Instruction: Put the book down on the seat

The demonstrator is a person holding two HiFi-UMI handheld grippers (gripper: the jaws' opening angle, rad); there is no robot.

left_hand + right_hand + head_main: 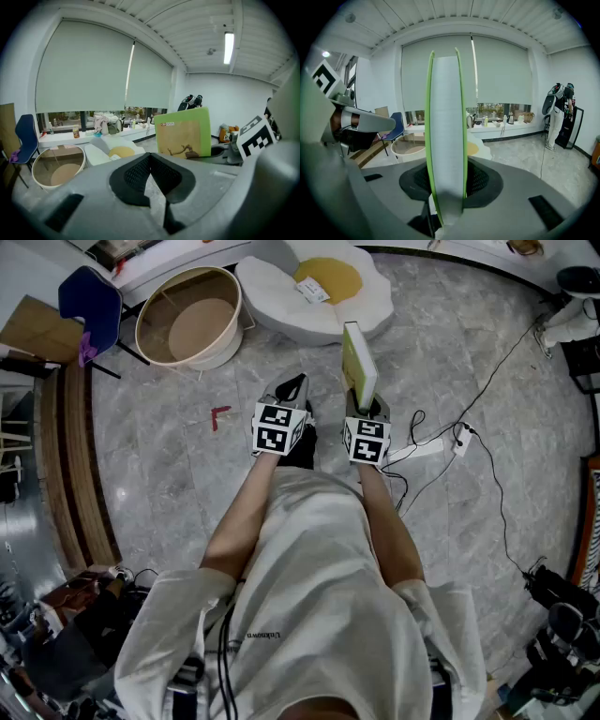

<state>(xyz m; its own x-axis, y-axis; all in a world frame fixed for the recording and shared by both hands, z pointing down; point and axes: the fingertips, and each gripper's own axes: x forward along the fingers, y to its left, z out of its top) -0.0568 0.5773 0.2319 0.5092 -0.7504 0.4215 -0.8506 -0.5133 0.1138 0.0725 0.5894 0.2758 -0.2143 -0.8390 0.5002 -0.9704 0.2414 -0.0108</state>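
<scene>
"Two grippers to log; state of the right one?"

"My right gripper [447,180] is clamped on the book [446,126]; both pads press its green covers near the lower edge; the page edge faces the gripper's camera; the book stands upright."

"And the left?"

"My left gripper [296,382] carries nothing; its jaws meet at the tips, with only grey floor [187,474] showing behind them; it is just beside the right one, both angled downward."

"Position of the book relative to the seat?"

"Not on it; the book is in the air above the floor, in front of me; the egg-shaped seat [272,292], white with a yellow centre, lies on the floor beyond the book's top edge; from the head view I cannot tell whether the book reaches over the seat's rim or only lines up with it; a round basket [187,320] sits just beside the seat on its left; a blue chair [91,298] stands further left."
</scene>
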